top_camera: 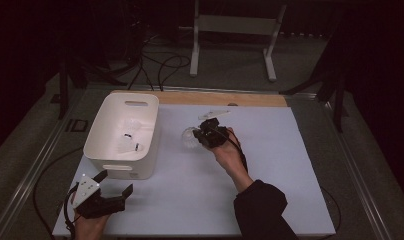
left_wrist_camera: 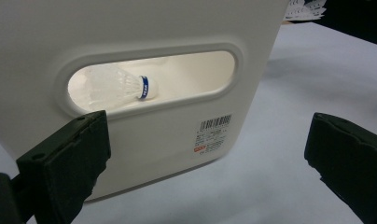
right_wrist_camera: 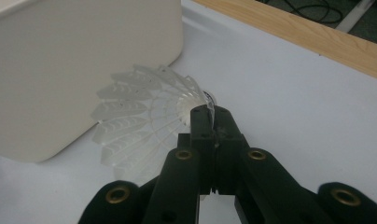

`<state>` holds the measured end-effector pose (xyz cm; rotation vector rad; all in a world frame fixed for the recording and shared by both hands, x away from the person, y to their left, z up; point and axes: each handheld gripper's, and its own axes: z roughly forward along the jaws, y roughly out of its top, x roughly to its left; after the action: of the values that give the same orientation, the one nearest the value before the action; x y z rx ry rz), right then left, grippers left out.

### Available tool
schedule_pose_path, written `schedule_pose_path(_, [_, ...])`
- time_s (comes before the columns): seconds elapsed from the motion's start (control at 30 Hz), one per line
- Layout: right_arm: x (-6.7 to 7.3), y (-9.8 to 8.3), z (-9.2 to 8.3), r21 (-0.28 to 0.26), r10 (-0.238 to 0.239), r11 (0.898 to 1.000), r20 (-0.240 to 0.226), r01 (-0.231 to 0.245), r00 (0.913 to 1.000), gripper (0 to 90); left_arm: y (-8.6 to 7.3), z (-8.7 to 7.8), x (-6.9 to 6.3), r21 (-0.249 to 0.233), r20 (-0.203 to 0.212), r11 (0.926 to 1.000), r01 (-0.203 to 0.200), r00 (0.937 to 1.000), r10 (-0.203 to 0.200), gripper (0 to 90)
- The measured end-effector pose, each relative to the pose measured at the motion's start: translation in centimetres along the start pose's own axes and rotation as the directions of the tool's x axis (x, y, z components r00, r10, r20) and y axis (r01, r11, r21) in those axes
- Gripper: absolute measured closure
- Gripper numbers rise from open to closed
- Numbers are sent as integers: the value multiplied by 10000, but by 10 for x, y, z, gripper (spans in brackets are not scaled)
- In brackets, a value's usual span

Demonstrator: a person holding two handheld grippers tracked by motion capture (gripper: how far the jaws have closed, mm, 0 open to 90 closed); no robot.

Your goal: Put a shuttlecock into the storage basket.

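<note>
The right gripper point(right_wrist_camera: 213, 122) pinches a translucent, ribbed plastic shuttlecock point(right_wrist_camera: 140, 123); the left gripper point(left_wrist_camera: 210, 158) gapes.

Left tool point(top_camera: 115, 182): jaws spread wide, held low, hand point(top_camera: 90, 225) beneath. Right tool point(right_wrist_camera: 210, 114): jaws clamped together, forearm reaching forward.

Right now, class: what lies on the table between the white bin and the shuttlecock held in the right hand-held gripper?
Nothing: in the high view only bare white tabletop separates the bin from the shuttlecock.
</note>
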<state>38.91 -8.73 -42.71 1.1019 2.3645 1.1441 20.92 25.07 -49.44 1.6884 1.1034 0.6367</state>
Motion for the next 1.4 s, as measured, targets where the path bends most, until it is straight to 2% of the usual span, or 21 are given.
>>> schedule_pose_path(0.33, [2, 5, 0, -60, 98, 9999, -59, -99, 9999, 891, 0, 0, 0, -9, 1, 10000, 3, 10000, -3, 10])
schedule_pose_path(0.97, [9, 22, -6, -219, -224, 9995, -104, 221, 9997, 891, 0, 0, 0, -9, 11, 10000, 34, 10000, -34, 10])
schedule_pose_path(1.4, [13, 31, -10, -418, -237, 9989, -164, 230, 9996, 891, 0, 0, 0, -40, -2, 10000, 47, 10000, -47, 10])
